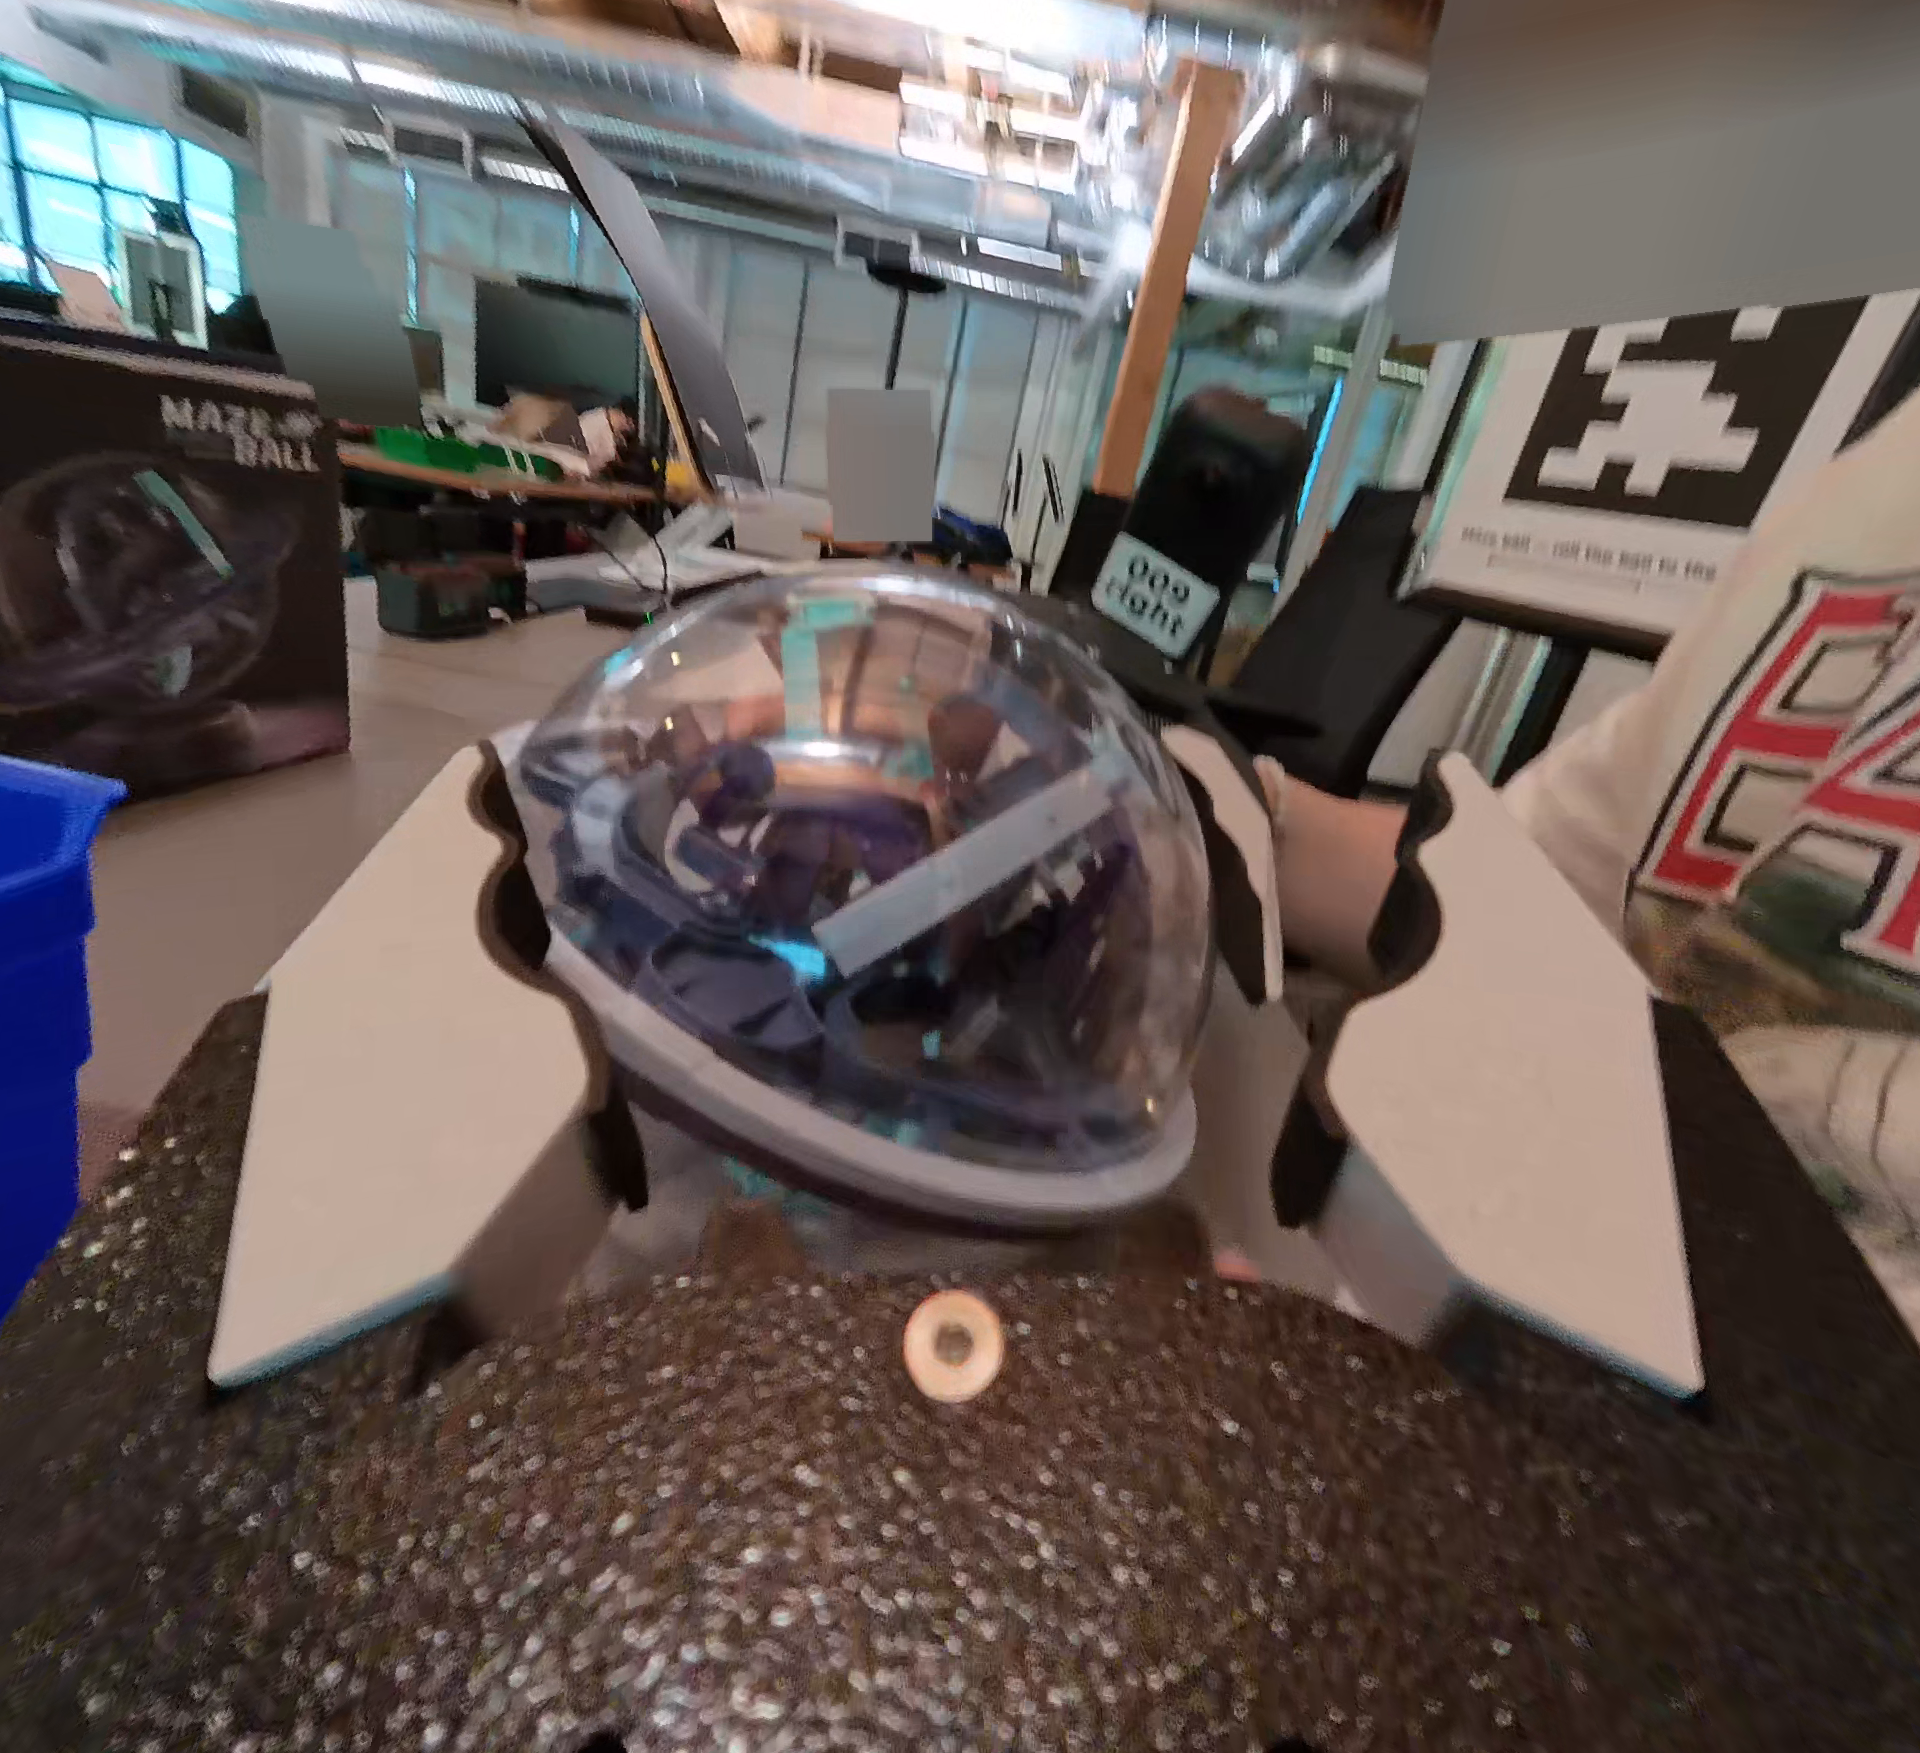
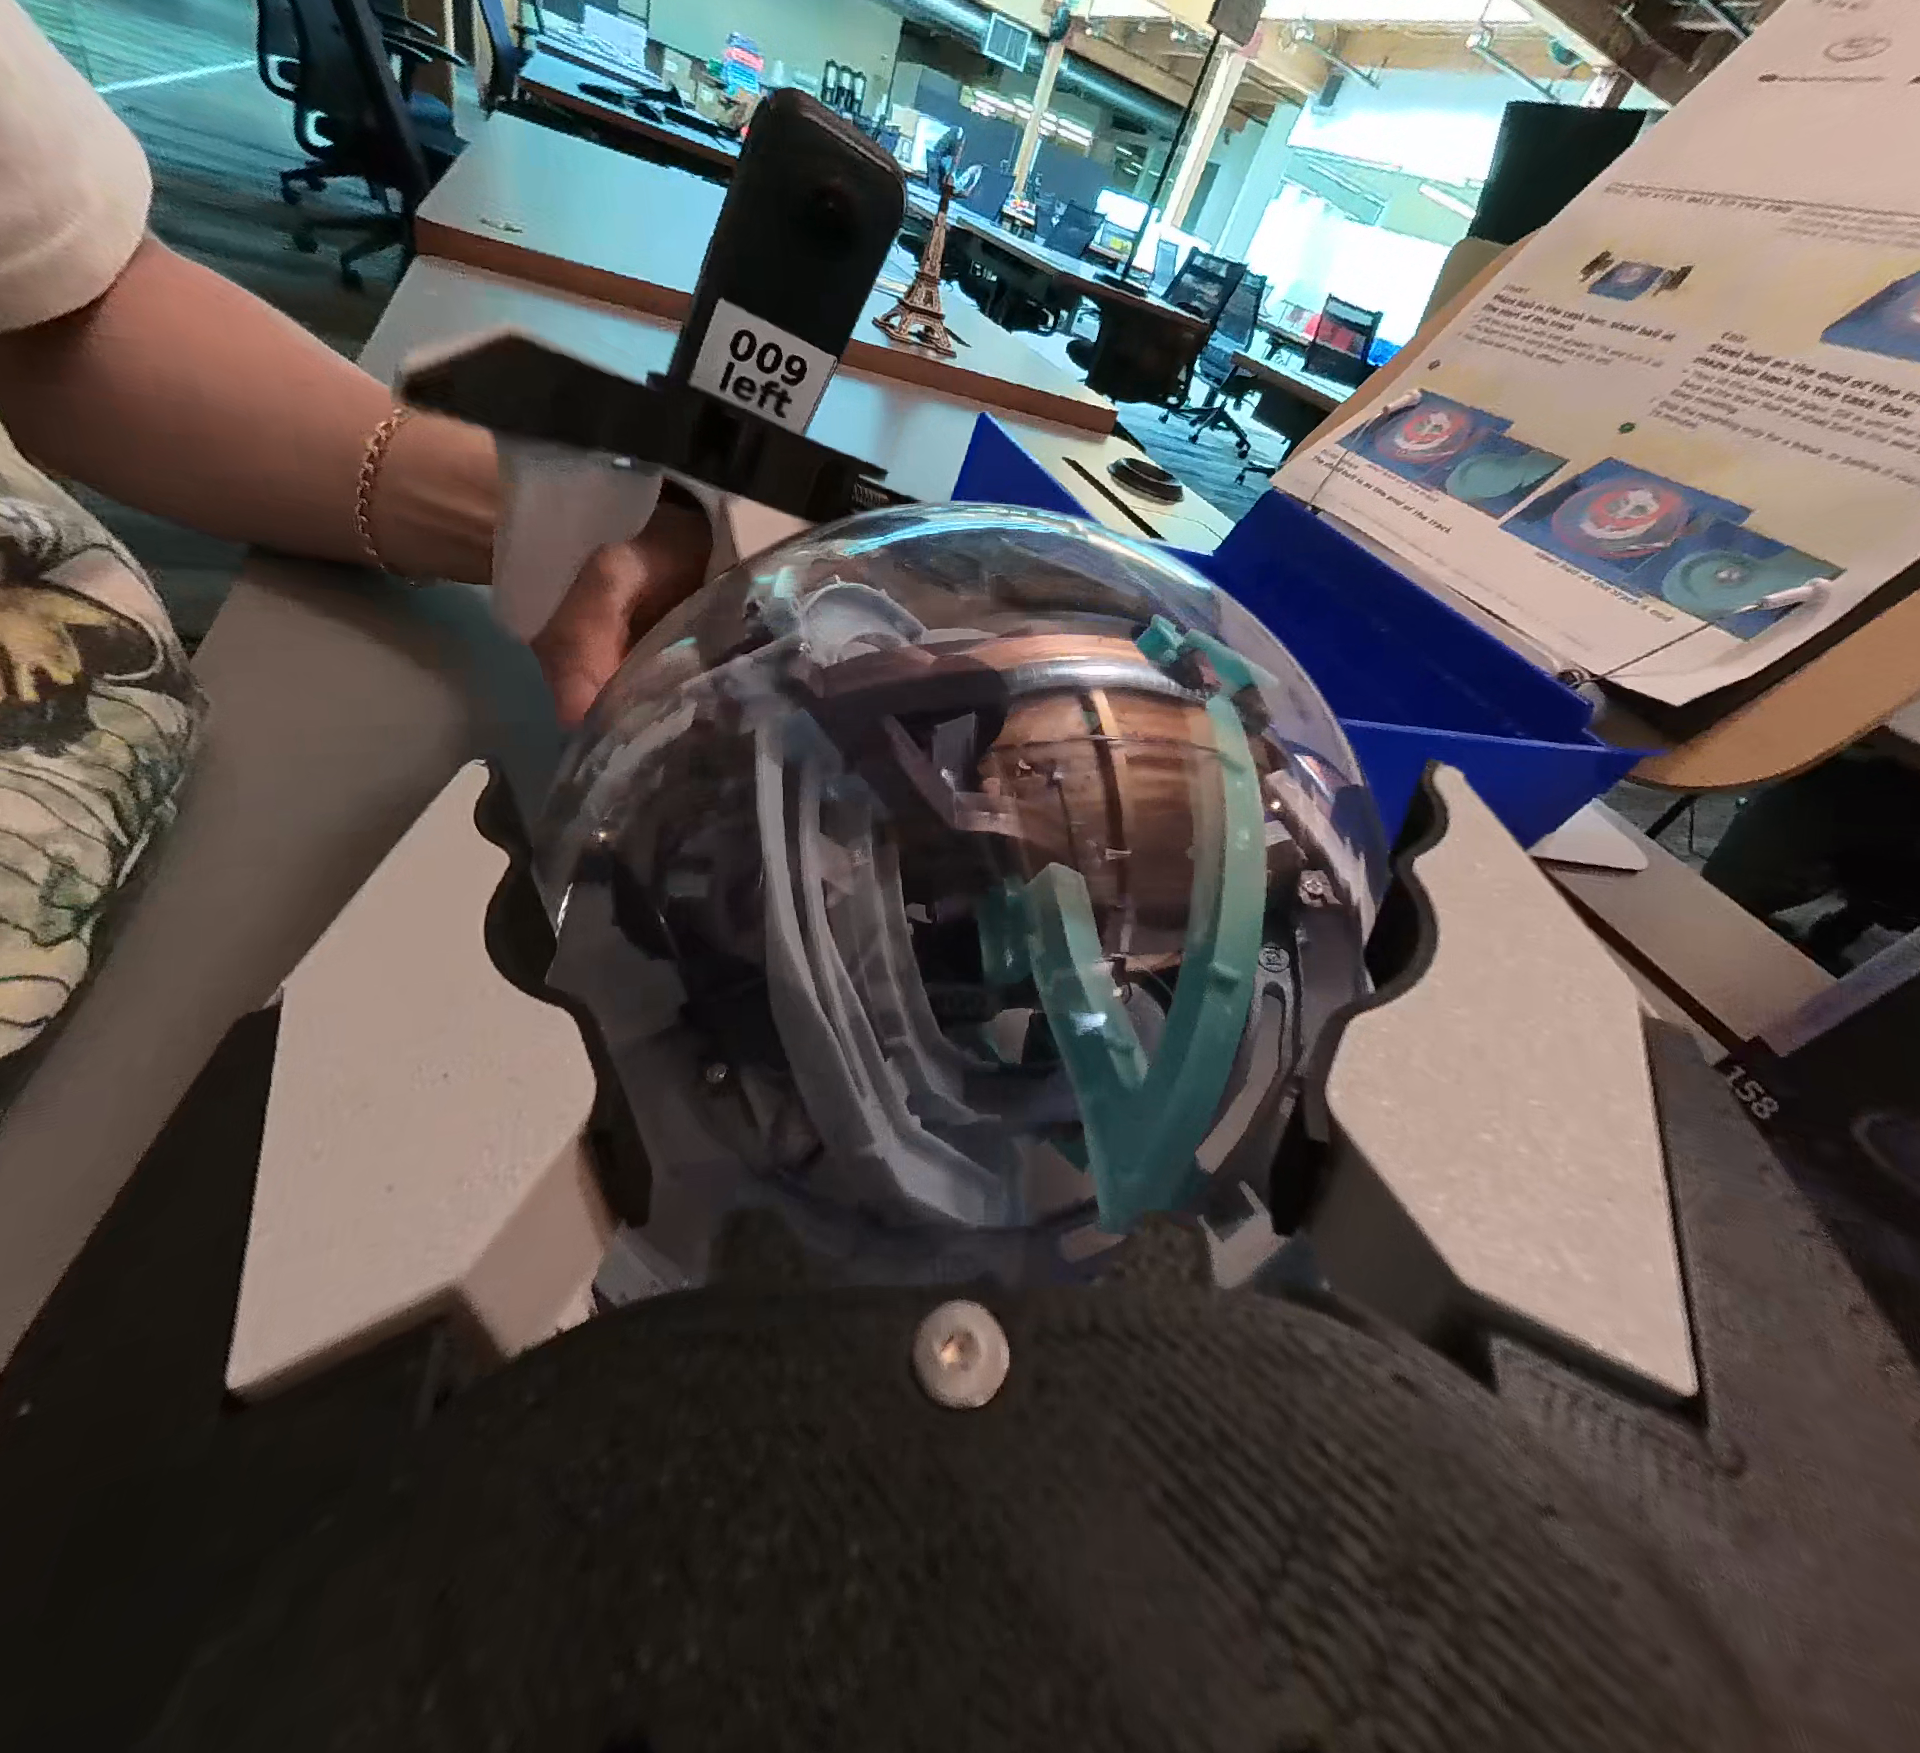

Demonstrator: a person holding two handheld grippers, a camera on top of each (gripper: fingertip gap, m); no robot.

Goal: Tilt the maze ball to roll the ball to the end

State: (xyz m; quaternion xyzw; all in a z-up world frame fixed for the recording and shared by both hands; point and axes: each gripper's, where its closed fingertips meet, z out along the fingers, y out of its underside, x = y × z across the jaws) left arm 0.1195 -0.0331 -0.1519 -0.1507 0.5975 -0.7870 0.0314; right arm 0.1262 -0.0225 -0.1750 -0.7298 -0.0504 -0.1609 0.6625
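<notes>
Open-plan office behind — desks, black chairs, exposed ceiling ducts — with a pale tabletop (image 2: pixel 332 727) under the work. Maze ball (image 1: pixel 883 882) is a clear sphere with grey, dark and teal tracks inside, lifted off the table and gripped from two opposite sides. Left gripper (image 1: pixel 862 882) has its jaws spread wide and pressed against the sphere's flanks, grasping it; the grey seam ring sits tilted in this view, lower at right. Right gripper (image 2: pixel 935 903) does the same from the other side, jaws clamped around the dome, and the teal rails (image 2: pixel 1164 997) run steeply down toward the camera. A person's hand (image 2: pixel 613 602) holds the left gripper's handle in the right wrist view, bracelet at the wrist. Blue bin (image 2: pixel 1382 654) sits just beyond the ball, an instruction sheet (image 2: pixel 1621 415) on a board propped over it; the product box (image 1: pixel 166 581) stands well apart at left, a small tower model (image 2: pixel 920 290) farther back. Progress — pickup is done and tilting looks underway, judging by the slanted seam. The steel ball itself cannot be picked out in either view; reflections and blur hide it, so where it is on the track is unknown. Reaching the end is probably still ahead.
</notes>
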